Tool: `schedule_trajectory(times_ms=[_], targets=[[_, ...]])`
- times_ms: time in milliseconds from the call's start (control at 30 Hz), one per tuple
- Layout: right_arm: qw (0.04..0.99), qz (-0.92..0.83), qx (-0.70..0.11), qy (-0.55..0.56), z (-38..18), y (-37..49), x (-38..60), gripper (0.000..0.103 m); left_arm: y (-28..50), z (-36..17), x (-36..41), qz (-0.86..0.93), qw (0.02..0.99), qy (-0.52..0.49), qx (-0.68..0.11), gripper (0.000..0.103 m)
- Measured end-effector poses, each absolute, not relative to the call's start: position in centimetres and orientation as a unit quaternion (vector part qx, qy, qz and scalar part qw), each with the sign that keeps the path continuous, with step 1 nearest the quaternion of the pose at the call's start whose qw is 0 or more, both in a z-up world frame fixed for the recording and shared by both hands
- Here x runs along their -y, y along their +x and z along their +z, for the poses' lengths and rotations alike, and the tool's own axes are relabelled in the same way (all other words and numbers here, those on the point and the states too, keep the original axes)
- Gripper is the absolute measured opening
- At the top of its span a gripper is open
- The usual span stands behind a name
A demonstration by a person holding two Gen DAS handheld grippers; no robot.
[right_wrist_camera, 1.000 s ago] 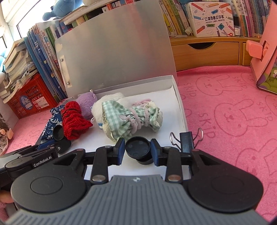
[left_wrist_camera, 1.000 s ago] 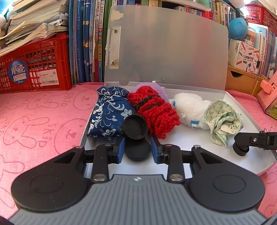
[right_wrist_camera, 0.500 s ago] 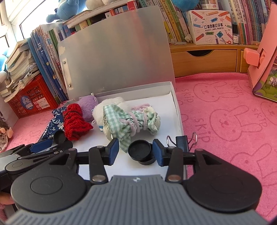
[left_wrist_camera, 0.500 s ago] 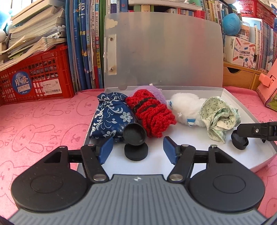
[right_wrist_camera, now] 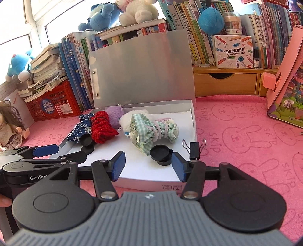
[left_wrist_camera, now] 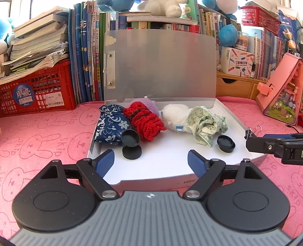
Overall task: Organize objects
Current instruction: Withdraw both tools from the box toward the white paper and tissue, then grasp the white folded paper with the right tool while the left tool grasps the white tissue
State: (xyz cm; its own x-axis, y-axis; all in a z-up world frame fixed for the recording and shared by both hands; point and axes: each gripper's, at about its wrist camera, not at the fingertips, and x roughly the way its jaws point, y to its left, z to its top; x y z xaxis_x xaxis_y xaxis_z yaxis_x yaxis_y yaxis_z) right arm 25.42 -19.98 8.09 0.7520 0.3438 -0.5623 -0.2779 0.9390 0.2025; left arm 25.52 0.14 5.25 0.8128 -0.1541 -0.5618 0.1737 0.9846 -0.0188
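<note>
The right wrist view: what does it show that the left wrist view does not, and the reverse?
Only the right wrist view shows the long-haired doll at the left edge and the lilac yarn wound around the green checked cloth bundle. Only the left wrist view shows the red mesh basket high on the shelf. Both show the open white box, the red knitted bundle, the black binder clip, and both grippers, left and right, opening, with nothing between the jaws.

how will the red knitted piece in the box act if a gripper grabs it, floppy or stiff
The red knitted piece looks like bunched chunky yarn, so it would probably squash and droop rather than hold shape. A dark band ties it, which may keep it in one bundle. Its ribbed surface should grip well, and it is unlikely to roll on the box floor.
</note>
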Motion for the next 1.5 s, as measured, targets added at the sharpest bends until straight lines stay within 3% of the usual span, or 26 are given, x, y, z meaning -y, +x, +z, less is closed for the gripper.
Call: schedule_trajectory(times_ms=[267, 433, 933, 1033, 1100, 1167, 1500], targets=[[0.933, 0.208, -0.294, 0.022, 8.5, 20.3, 20.6, 0.075, 20.6, 5.5, 0.5, -0.117, 0.949, 0.029, -0.29, 0.09], [0.925, 0.25, -0.287, -0.02, 8.3, 16.6, 20.4, 0.086, 17.7, 5.3, 0.4, -0.122, 0.949, 0.041, -0.288, 0.093], [0.873, 0.359, -0.311, -0.115, 5.2, 10.4, 17.0, 0.092, 15.0, 3.7, -1.9, -0.096, 0.944, 0.018, -0.316, 0.096], [0.871, 0.354, -0.32, -0.119, 4.4, 10.6, 16.1, 0.087, 14.9, 3.7, -2.1, -0.096, 0.944, 0.011, -0.317, 0.096], [0.868, 0.351, -0.334, -0.11, 4.0, 10.9, 15.9, 0.076, 14.8, 3.7, -2.2, -0.097, 0.944, 0.009, -0.316, 0.096], [0.869, 0.345, -0.339, -0.108, 3.9, 10.8, 16.0, 0.056, 14.7, 3.6, -2.2, -0.097, 0.944, 0.006, -0.316, 0.096], [0.895, 0.292, -0.327, -0.079, 4.7, 10.0, 18.7, 0.054, 14.0, 3.3, -2.4, -0.099, 0.943, -0.023, -0.317, 0.096]])
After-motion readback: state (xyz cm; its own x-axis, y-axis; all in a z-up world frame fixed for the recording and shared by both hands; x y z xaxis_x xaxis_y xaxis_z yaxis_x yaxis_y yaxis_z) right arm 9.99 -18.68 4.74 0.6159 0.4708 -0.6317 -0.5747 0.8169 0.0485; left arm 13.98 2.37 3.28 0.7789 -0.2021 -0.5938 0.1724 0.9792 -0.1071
